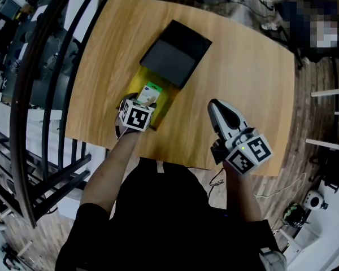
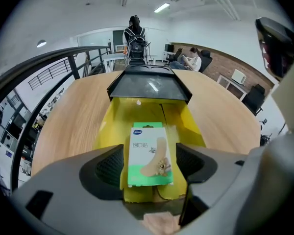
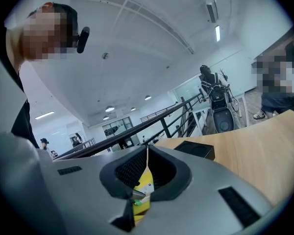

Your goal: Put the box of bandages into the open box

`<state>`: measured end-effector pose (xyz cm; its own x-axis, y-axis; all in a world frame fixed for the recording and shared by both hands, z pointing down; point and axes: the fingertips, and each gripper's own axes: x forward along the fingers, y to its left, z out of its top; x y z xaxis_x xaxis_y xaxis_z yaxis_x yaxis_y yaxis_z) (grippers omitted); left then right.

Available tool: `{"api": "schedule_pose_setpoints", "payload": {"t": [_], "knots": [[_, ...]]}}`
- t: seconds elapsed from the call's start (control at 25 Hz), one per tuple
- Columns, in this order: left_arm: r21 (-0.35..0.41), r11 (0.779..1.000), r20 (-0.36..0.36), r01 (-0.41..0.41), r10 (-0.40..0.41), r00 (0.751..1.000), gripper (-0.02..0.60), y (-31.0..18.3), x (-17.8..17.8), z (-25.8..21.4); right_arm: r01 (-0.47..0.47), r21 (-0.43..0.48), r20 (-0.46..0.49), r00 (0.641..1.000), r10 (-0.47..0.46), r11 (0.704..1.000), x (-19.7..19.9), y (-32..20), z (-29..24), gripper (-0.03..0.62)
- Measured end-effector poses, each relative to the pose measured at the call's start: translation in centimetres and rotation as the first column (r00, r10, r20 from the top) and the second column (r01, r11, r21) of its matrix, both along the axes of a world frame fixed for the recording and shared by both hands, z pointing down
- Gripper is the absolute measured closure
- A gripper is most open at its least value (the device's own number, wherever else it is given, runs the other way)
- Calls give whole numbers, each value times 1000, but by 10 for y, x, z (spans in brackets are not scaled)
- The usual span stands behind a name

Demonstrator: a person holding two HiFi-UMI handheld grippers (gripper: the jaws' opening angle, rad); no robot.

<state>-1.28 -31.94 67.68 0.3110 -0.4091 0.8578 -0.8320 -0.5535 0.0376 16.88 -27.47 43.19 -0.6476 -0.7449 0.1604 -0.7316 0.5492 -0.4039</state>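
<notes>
The bandage box [image 1: 150, 93] is green and white and lies in the yellow inside of the open box [image 1: 137, 79], whose black lid [image 1: 175, 52] stands folded back behind it. In the left gripper view the bandage box [image 2: 148, 154] sits between the jaws of my left gripper [image 2: 149, 164], with a thin strip of the yellow open box [image 2: 137, 112] showing on each side of it. In the head view my left gripper [image 1: 142, 103] is at the open box's near end. My right gripper [image 1: 214, 104] hovers over bare table to the right, shut and empty.
The wooden table [image 1: 243, 66] ends near my body. Black railings [image 1: 56, 66] run along its left side. A person sits beyond the far right corner [image 1: 322, 21]. The right gripper [image 3: 147, 166] view looks left across the black lid [image 3: 196, 150].
</notes>
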Motion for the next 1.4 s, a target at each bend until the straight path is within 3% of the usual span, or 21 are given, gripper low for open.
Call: {"api": "schedule_pose_setpoints", "payload": {"t": [0.16, 0.52, 0.84, 1.08, 1.4], "knots": [[24, 999, -22, 23, -23, 1000, 242, -3, -6, -13, 6, 8, -3, 1000, -6, 1000, -2, -1, -4, 556], [137, 986, -148, 90, -70, 987, 285, -11, -34, -86, 25, 74, -3, 1000, -24, 997, -18, -9, -36, 556], [269, 954, -264, 129, -56, 963, 325, -11, -62, -162, 48, 159, -35, 998, -43, 986, -35, -13, -66, 559], [378, 912, -337, 161, -26, 941, 355, -9, -78, -223, 62, 227, -51, 997, -52, 972, -40, -13, -93, 559], [522, 818, -430, 243, 7, 903, 383, -1, -96, -296, 60, 352, -85, 996, -32, 934, -43, -8, -134, 559]]}}
